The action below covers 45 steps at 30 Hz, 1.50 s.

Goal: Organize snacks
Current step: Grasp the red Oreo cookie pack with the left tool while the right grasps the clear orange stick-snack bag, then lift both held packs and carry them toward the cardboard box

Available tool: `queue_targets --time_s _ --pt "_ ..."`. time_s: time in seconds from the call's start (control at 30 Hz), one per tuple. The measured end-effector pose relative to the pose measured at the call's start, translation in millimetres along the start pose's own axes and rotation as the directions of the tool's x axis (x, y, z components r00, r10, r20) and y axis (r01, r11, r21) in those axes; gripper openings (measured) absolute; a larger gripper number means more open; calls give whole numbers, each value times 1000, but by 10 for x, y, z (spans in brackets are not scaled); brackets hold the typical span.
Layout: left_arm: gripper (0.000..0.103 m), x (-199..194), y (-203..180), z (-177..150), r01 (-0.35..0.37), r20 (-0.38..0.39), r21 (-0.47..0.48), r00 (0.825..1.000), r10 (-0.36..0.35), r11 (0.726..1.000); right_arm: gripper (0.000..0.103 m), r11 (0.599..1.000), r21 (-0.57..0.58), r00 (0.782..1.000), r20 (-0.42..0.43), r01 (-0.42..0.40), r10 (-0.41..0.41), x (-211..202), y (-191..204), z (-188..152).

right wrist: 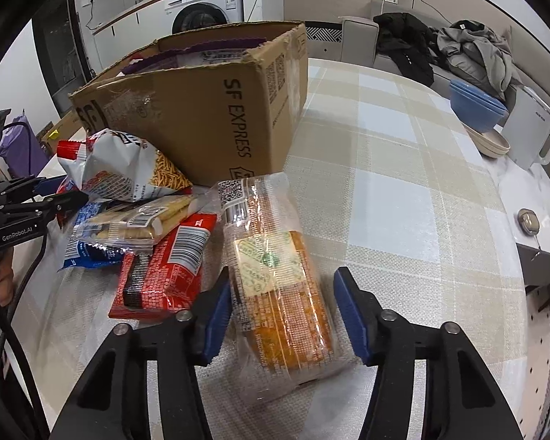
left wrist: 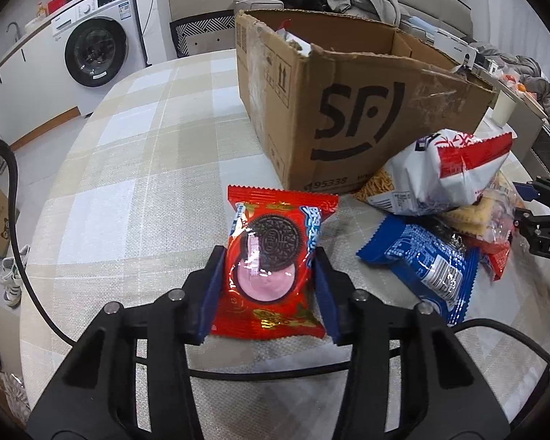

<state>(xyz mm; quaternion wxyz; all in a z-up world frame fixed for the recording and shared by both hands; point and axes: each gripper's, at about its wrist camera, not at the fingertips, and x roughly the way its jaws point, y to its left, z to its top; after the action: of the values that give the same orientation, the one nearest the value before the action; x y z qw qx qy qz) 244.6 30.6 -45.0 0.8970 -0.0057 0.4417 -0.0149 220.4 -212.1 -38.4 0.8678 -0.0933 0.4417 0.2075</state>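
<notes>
Left wrist view: the left gripper (left wrist: 269, 286) clamps a red cookie packet (left wrist: 275, 267) between its blue pads, one pad pressing each long side. The packet sits above a checked tablecloth (left wrist: 135, 168). Behind it stands an open cardboard box (left wrist: 348, 117). To the right lies a heap of snacks, with a white and red noodle-snack bag (left wrist: 443, 172) on top and a blue packet (left wrist: 425, 267) in front.

Right wrist view: the right gripper (right wrist: 282, 315) has its fingers spread apart around a clear-wrapped orange cracker pack (right wrist: 275, 286), which lies on the cloth. The left pad touches the wrapper; the right pad stands apart from it. A red packet (right wrist: 165, 271) lies just to the left, near the box.
</notes>
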Motion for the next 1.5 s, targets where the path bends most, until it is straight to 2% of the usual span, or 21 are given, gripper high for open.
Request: queue_targets --time_s 0.1,0.73,1.5 --pt "41 -23 11 -16 3 7 -7 1000 -3 1000 43 1000 -8 1000 5 1 -1 -12 30 -1" --pt "41 -269 53 -50 12 51 -45 999 -9 999 40 1000 -6 1000 24 -4 4 -39 -10 25" --pt "41 -794 14 0 1 144 -58 989 7 998 40 999 39 986 167 16 -22 -387 -66 126"
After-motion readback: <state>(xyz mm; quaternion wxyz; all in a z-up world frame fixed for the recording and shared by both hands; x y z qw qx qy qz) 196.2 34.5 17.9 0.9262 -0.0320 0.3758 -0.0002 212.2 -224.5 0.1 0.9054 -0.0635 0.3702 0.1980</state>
